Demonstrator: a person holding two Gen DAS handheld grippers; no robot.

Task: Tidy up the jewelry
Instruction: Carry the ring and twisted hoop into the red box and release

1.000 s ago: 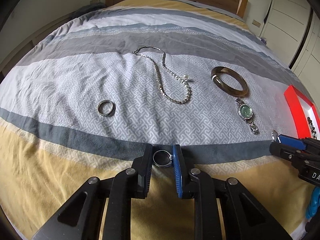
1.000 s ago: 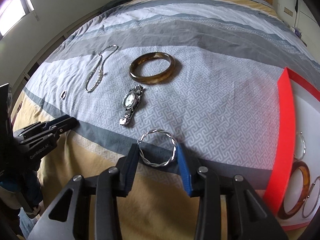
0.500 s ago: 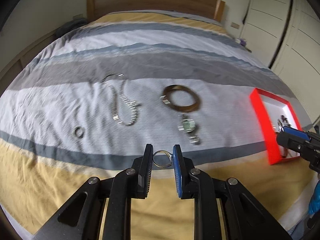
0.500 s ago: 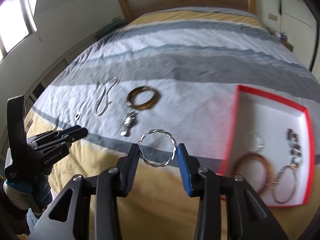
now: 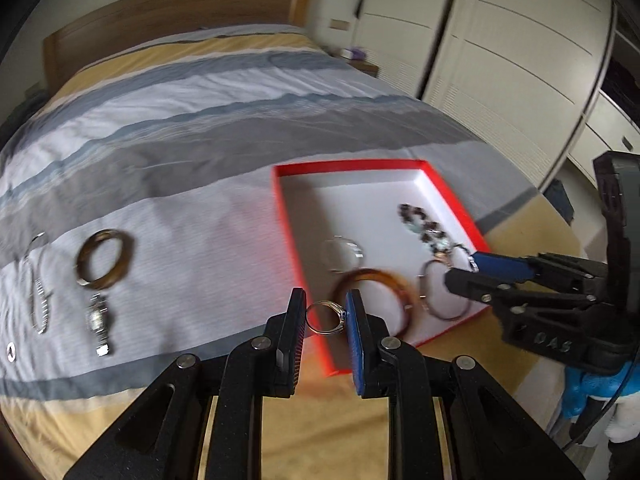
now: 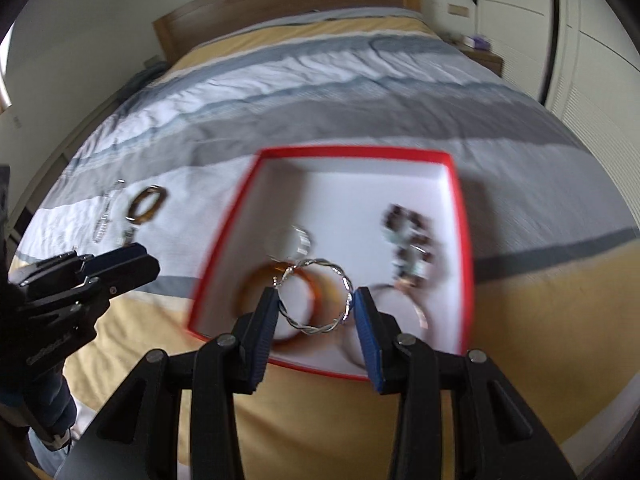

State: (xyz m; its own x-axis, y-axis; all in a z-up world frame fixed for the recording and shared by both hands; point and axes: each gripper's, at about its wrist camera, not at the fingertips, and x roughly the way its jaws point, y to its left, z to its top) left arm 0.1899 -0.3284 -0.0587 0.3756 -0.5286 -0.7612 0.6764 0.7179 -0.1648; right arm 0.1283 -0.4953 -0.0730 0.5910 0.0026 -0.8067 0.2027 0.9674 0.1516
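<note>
Red box (image 5: 288, 216), five pieces inside

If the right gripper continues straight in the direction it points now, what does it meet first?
Most likely the amber bangle lying in the red box, just beyond the twisted silver hoop that the right gripper holds; depth is unclear.

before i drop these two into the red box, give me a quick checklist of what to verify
1. Left gripper pinching the small ring: ok.
2. Right gripper pinching the twisted silver hoop: ok.
3. Red box open: ok.
4. Bare white floor free in the box's far half: ok.
5. Hoop over the box rather than the bedspread: ok.
6. Ring clear of the box's near wall: cannot tell, it sits right at the rim line.
</note>
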